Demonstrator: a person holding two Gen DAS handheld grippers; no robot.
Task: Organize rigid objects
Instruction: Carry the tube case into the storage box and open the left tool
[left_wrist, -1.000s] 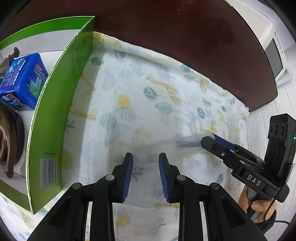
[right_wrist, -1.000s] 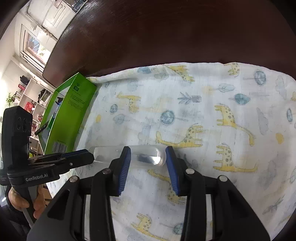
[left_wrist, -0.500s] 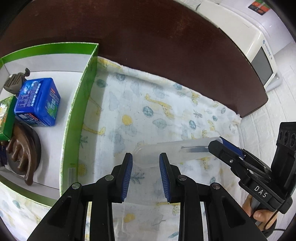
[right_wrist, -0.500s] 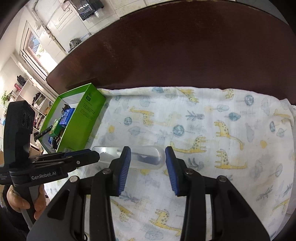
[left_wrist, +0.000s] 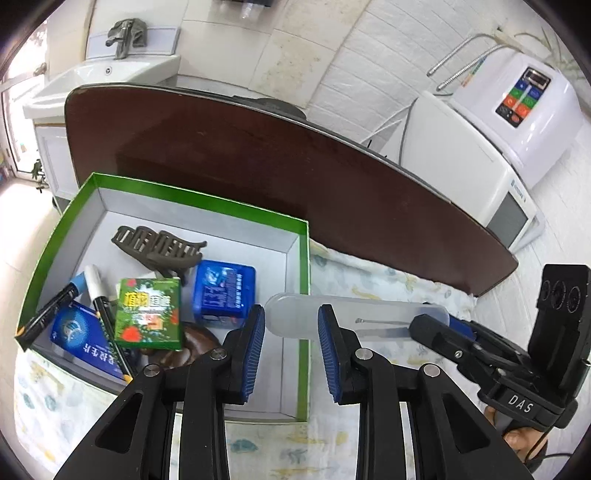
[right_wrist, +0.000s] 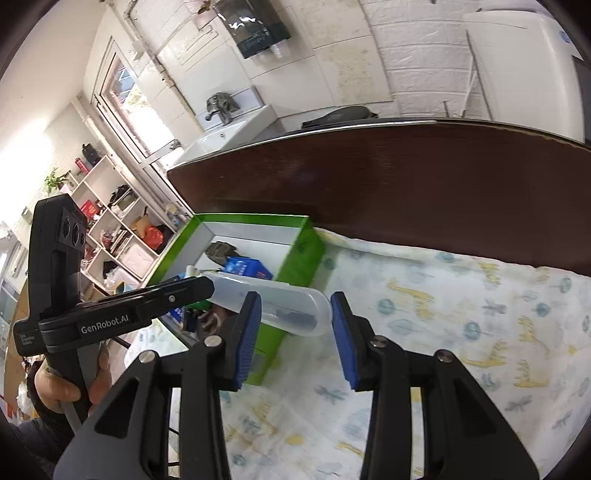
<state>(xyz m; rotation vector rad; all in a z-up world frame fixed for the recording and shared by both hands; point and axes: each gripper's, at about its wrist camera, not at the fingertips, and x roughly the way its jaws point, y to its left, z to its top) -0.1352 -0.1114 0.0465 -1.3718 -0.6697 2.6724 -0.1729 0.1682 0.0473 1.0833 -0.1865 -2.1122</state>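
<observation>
A long translucent plastic case (left_wrist: 354, 317) with small metal tools inside is held level in the air over the right wall of the green box (left_wrist: 303, 295). My left gripper (left_wrist: 291, 350) is shut on its left end. My right gripper (right_wrist: 294, 332) is shut on its right end; the case shows there too (right_wrist: 280, 301). The box (right_wrist: 295, 254) holds a blue mint tin (left_wrist: 224, 291), a green packet (left_wrist: 148, 314), a brown hair claw (left_wrist: 159, 245), pens (left_wrist: 99, 299) and a blue card (left_wrist: 86, 343).
The box stands on a giraffe-print cloth (right_wrist: 461, 314) over a dark wooden table (left_wrist: 258, 155). A white appliance (left_wrist: 480, 147) stands beyond the table's right end, and a sink (right_wrist: 225, 129) behind its far edge.
Both grippers have lifted the plastic case off the cloth and carried it left and up, from beside the box to over the box's right wall.
</observation>
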